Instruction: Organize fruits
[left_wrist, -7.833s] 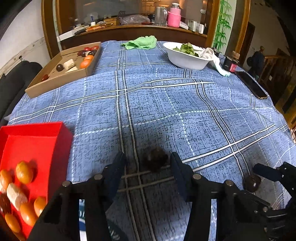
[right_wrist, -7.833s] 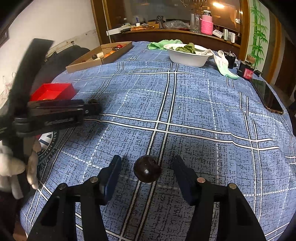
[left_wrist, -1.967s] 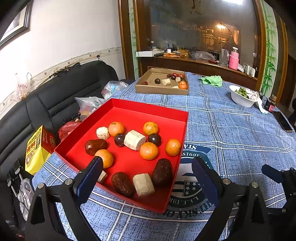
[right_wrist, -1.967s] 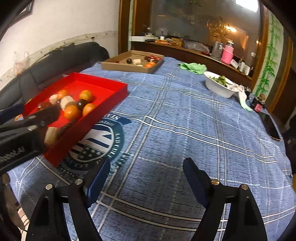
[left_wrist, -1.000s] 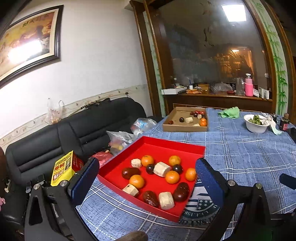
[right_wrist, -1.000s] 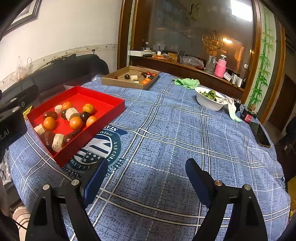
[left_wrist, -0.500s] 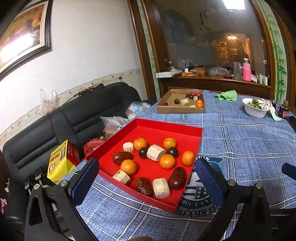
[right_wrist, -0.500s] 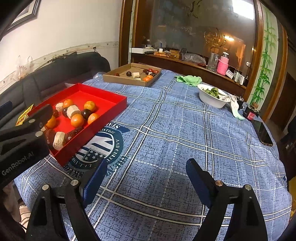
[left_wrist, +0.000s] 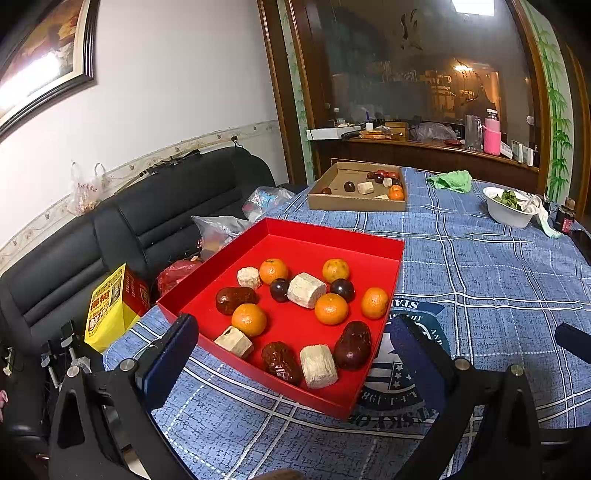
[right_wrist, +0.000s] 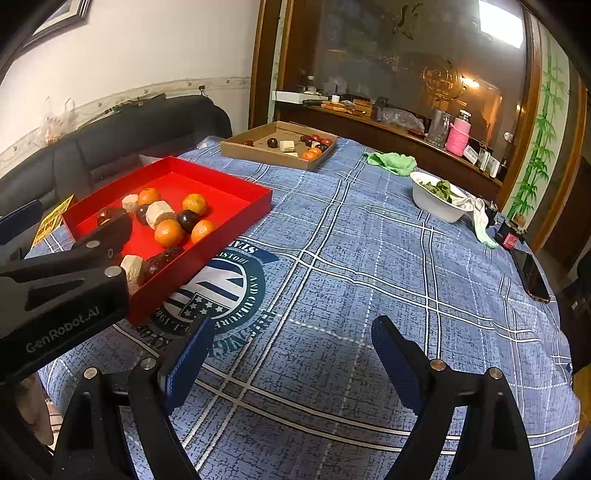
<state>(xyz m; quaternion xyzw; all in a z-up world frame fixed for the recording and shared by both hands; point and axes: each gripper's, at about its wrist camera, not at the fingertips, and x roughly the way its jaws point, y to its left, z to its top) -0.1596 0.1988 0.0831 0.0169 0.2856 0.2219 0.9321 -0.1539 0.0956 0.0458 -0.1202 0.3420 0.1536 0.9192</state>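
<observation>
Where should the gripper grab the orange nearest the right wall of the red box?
Probably across its round middle, coming down from above. That orange sits close to the right wall of the red box, with a dark round fruit near its far side. A level approach would likely hit the wall. Put one finger on its near side and one on its far side.

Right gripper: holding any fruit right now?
No. The right gripper is open with only blue tablecloth between its fingers; the fruit sits in the red tray.
</observation>
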